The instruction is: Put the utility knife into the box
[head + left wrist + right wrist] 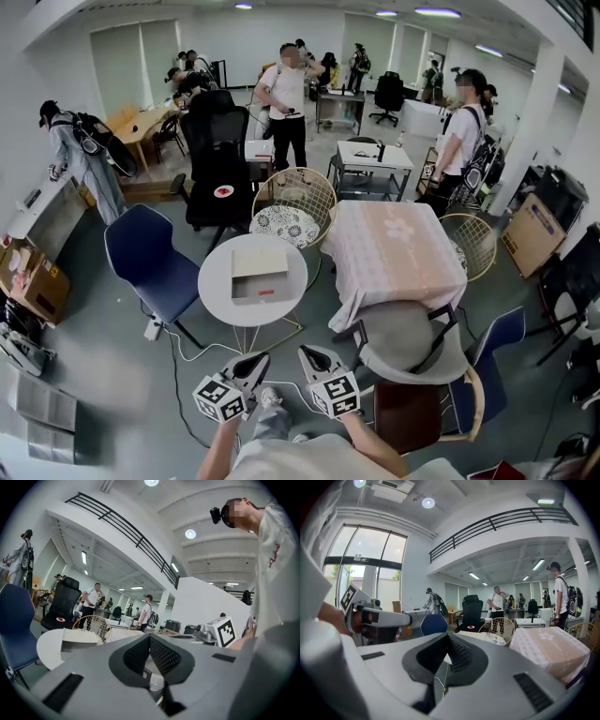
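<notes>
A blue chair [150, 253] is standing just left of the round white table [217, 281]. On that table a pale box [258, 272] is sitting open, its lid lying back toward the table's far edge. A small red thing [265, 292] is lying in the near part of the box, too small to tell whether it is the utility knife. No other knife is showing in any view.

On the near side of the table, well apart from it, the person is holding both grippers side by side and pointing them toward it. The left gripper [258, 359] is keeping its jaws together; in the left gripper view [150, 639] the ribbed pads are meeting at their tips with nothing between them, and the box [77, 641] is showing beyond them on the table. The right gripper [307, 353] is likewise closed and empty, its pads meeting in the right gripper view [448, 637].

Right of the table, a square table under a pink cloth [394, 253] is standing just beside it.
</notes>
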`<action>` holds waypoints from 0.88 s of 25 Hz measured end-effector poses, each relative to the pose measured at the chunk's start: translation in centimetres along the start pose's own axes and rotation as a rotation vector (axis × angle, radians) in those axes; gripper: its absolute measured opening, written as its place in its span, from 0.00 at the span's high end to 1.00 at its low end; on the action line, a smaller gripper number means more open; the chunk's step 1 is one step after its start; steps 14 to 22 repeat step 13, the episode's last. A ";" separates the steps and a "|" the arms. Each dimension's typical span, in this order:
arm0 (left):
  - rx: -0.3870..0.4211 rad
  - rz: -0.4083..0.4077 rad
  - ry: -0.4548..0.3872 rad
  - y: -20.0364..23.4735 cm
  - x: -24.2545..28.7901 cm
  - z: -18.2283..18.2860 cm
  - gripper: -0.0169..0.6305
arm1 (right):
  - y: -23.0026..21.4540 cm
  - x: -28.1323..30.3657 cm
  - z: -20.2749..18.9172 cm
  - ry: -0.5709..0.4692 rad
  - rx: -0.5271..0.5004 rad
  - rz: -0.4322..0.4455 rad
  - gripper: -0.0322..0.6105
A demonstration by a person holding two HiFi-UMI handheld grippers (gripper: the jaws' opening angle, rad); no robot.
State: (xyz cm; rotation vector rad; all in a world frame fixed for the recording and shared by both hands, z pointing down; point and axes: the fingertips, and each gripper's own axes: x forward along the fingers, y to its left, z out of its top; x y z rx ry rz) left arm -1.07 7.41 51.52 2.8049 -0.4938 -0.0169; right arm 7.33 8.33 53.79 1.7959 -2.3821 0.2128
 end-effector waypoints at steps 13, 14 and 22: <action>0.031 -0.005 -0.012 -1.1 -1.2 0.8 0.96 | 1.3 -0.4 1.2 -0.031 -0.043 0.010 0.93; 0.031 -0.005 -0.012 -1.1 -1.2 0.8 0.96 | 1.3 -0.4 1.2 -0.031 -0.043 0.010 0.93; 0.031 -0.005 -0.012 -1.1 -1.2 0.8 0.96 | 1.3 -0.4 1.2 -0.031 -0.043 0.010 0.93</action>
